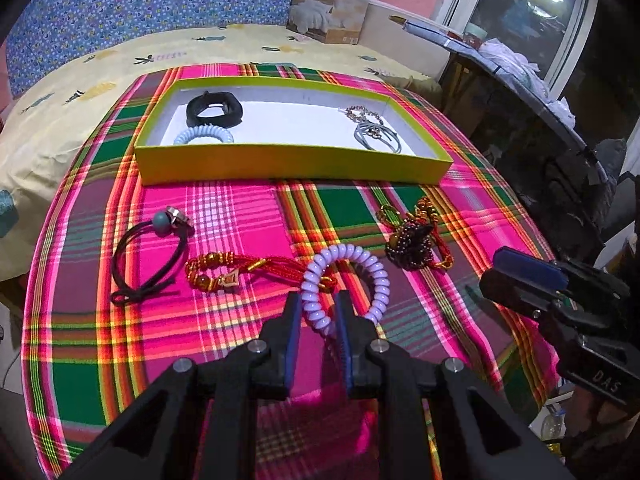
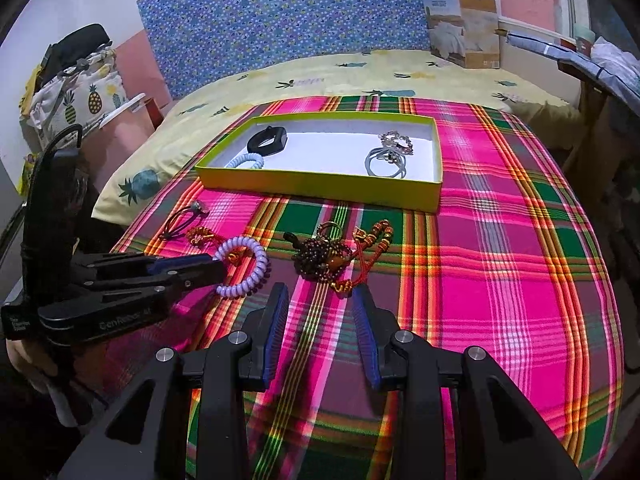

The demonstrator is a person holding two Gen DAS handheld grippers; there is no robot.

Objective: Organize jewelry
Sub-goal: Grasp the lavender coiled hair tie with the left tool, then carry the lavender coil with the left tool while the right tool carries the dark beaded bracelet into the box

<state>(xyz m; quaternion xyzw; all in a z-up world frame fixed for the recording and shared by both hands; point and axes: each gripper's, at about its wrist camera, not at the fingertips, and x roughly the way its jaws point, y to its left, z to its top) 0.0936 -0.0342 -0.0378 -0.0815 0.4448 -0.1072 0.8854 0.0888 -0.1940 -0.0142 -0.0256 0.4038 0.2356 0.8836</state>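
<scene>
Left gripper (image 1: 318,312) had its jaws part-open around the lilac plastic spiral hair tie (image 1: 345,280), just in front of the lime-green cardboard box (image 1: 296,168); grip unclear. Right gripper (image 2: 320,304) sat part-open, empty.

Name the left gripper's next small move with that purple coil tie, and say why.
Probably close the left gripper on the purple spiral hair tie. The coil's near side already lies between its blue pads, though whether they press it yet I cannot tell. The tie is on the plaid cloth, outside the yellow-green box, where a pale blue coil already sits.
</scene>
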